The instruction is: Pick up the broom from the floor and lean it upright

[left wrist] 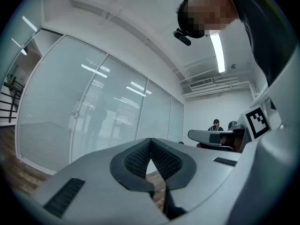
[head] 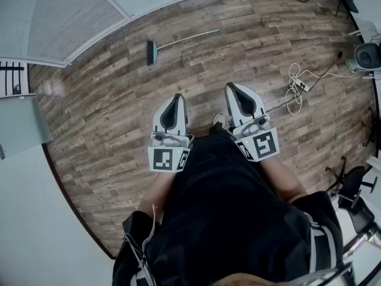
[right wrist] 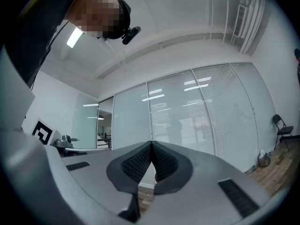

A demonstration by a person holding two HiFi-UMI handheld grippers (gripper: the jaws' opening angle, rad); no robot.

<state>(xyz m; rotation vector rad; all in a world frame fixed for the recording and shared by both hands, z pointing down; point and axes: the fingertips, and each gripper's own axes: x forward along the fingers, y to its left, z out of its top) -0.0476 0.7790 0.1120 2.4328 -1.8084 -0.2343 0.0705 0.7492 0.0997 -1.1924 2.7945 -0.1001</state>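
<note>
Fingers of left gripper (left wrist: 150, 140) and right gripper (right wrist: 151, 143) press together, holding nothing.

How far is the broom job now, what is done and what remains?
Nothing looks done: the broom lies flat on the wooden floor, untouched. Nothing is in hand: the left gripper and the right gripper are both shut and empty, held close to the person, far from the broom. All remains: approach, grasp it, lift it, lean it upright.

A black garment (head: 226, 219) is worn, lower centre; its sleeve (head: 315, 238), lower right, is striped white; the left gripper (head: 177, 96) and right gripper (head: 230, 86) are shelled in pale grey, padded in ribbed black, marked with black-and-white cubes (head: 168, 158).
</note>
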